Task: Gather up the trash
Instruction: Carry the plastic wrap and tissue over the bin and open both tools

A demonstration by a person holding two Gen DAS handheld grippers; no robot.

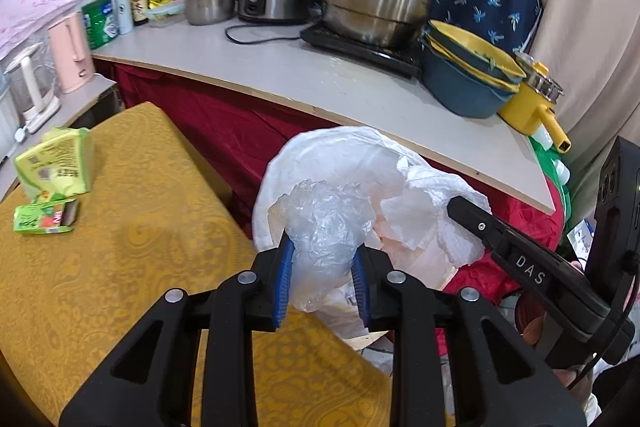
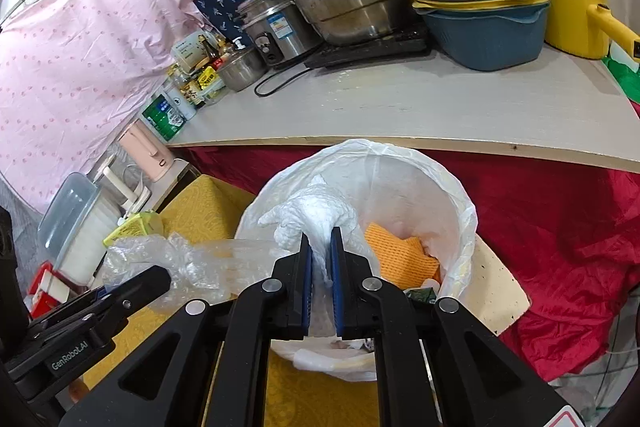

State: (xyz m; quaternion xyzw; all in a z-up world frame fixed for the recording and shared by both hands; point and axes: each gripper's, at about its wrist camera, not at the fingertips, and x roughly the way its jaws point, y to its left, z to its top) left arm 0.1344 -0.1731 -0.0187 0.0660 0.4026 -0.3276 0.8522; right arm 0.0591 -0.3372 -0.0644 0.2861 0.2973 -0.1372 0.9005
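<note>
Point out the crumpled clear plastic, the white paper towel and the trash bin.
crumpled clear plastic (image 1: 324, 223), left wrist view, its middle
white paper towel (image 2: 316, 211), right wrist view, upper bunch
trash bin (image 2: 460, 195), right wrist view, lined rim

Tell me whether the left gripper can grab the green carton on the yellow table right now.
Probably not yet: the left gripper is shut on crumpled clear plastic. The green carton lies unobstructed on the yellow table.
</note>
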